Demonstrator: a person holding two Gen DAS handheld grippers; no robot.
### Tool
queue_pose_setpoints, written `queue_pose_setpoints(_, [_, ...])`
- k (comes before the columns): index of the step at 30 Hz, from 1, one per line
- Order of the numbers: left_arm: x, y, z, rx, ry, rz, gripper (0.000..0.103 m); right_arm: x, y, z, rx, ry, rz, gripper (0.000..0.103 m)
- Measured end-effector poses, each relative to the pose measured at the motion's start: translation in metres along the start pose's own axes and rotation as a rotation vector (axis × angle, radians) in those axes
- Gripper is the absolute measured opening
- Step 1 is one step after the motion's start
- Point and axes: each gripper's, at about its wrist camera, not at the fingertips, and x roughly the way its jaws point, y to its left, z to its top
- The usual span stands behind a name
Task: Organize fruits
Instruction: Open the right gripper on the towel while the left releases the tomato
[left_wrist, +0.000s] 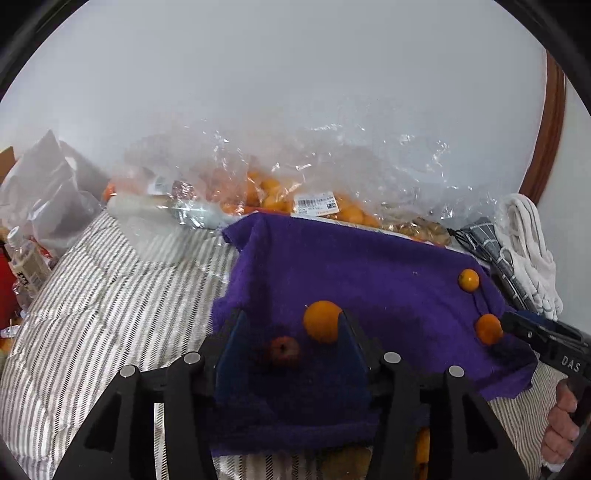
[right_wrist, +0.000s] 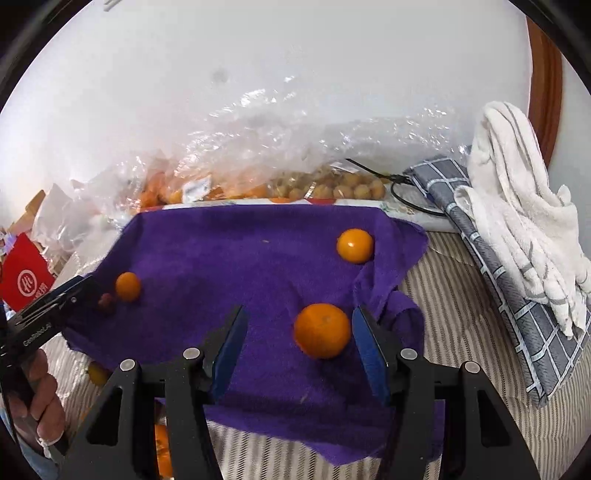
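Left gripper (left_wrist: 291, 325): black linkage arms with blue pads, jaws parted and gripping nothing; no earlier view to compare.
Small reddish round fruit (left_wrist: 283, 350): lies on the cloth between the left pads, touching neither; in the right wrist view it sits just beside the left gripper's tip (right_wrist: 107, 299).
Orange mandarin by the left gripper (left_wrist: 322, 320): rests on the cloth against the inner side of the pad on the right of the left wrist view; whether it truly touches is unclear.
Right gripper (right_wrist: 299, 325): jaws moderately wide, holding nothing.
Large orange mandarin (right_wrist: 322, 330): sits on the cloth between the right pads, nearer the pad on the right of the view, a gap visible on both sides.
Person's hands: fingers wrap each handle, one at the lower edge of each view (left_wrist: 561, 424) (right_wrist: 40, 398).
Purple terry towel (right_wrist: 229, 258): spread over a grey-and-white striped bedcover (left_wrist: 92, 314); all loose fruit lies on it.
Glossy orange fruit farther back (right_wrist: 354, 245): alone near the towel's far right corner.
Fruit off the towel: an orange one on the stripes near the towel's near left edge (right_wrist: 98, 373).
Clear plastic bags (left_wrist: 280, 192): beyond the towel against the white wall, holding many small orange fruits and, to the right, tan round ones (right_wrist: 347, 190).
White fluffy towel (right_wrist: 517, 206): heaped on a grey checked folded cloth (right_wrist: 517, 306), far right.
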Motion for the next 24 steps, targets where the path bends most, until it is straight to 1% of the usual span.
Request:
queue_pose_setpoints(2, [-0.007,0.002,0.001,-0.013,-0.016,0.003,0.050,-0.003,0.006,-0.003,0.002,0.008,0.019,0.059])
queue_pose_setpoints(4, [-0.012,0.003,0.001,-0.023,-0.036,0.005,0.054,-0.009,0.013,-0.009,-0.001,0.005,0.039,0.059])
queue_pose_setpoints(6, [-0.017,0.007,-0.003,-0.036,-0.042,0.008,0.055,-0.016,0.021,-0.015,-0.015,0.006,0.059,0.059])
queue_pose_setpoints(9, [-0.027,0.014,-0.011,-0.052,-0.029,-0.004,0.055,-0.027,0.031,-0.026,-0.028,0.012,0.077,0.059])
queue_pose_setpoints(12, [-0.041,0.020,-0.021,-0.055,-0.031,-0.010,0.055,-0.036,0.040,-0.037,-0.023,0.021,0.115,0.059])
queue_pose_setpoints(15, [-0.052,0.026,-0.031,-0.053,-0.017,-0.019,0.055,-0.042,0.050,-0.048,-0.040,0.034,0.124,0.059])
queue_pose_setpoints(21, [-0.070,0.034,-0.048,0.003,0.014,-0.015,0.055,-0.045,0.066,-0.068,-0.066,0.082,0.158,0.058])
queue_pose_setpoints(24, [-0.078,0.040,-0.055,0.007,0.031,-0.027,0.055,-0.041,0.070,-0.076,-0.080,0.108,0.161,0.059])
